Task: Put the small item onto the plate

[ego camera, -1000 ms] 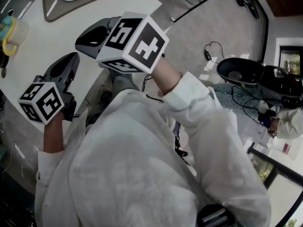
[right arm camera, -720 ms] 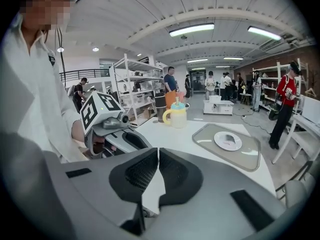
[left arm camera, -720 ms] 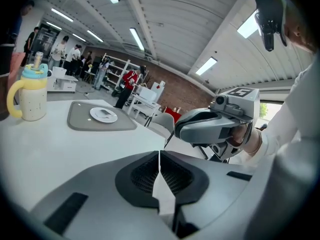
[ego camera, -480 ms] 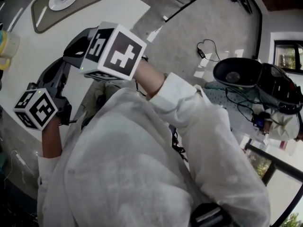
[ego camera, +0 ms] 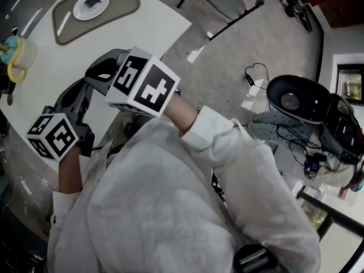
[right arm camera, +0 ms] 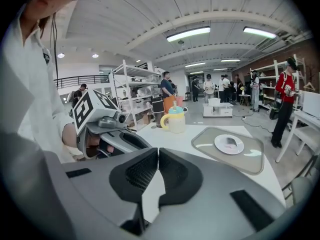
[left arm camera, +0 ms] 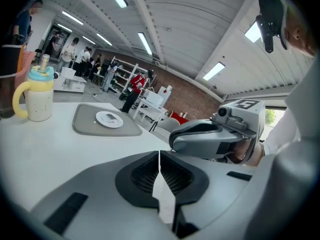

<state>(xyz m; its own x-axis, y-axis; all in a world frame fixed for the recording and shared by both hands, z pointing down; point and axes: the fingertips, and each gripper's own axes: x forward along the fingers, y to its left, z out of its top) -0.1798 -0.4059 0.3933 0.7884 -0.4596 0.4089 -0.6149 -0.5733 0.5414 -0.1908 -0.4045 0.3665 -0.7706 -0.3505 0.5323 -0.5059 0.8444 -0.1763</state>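
Note:
A small dark item (right arm camera: 231, 142) lies on the white plate (right arm camera: 223, 147), which sits on a grey tray (right arm camera: 252, 159) at the far side of the white table. The left gripper view shows the same plate (left arm camera: 103, 118) and item (left arm camera: 113, 117) far ahead. Both grippers hover side by side over the table's near edge, well short of the tray. My left gripper (left arm camera: 159, 156) is shut with nothing between its jaws. My right gripper (right arm camera: 158, 154) is shut and empty too. In the head view the plate (ego camera: 85, 11) is at the top left, beyond the left gripper (ego camera: 79, 92) and right gripper (ego camera: 101, 70).
A cream mug with a yellow handle and blue lid (right arm camera: 175, 119) stands left of the tray, also visible as the mug (ego camera: 18, 51) at the table's left edge. Chairs, shelves and people fill the room behind. A dark round device (ego camera: 296, 98) and cables lie on the floor to the right.
The head view has swung a little, so the tray and plate sit slightly lower in it. Both grippers stay shut, side by side near the table edge.

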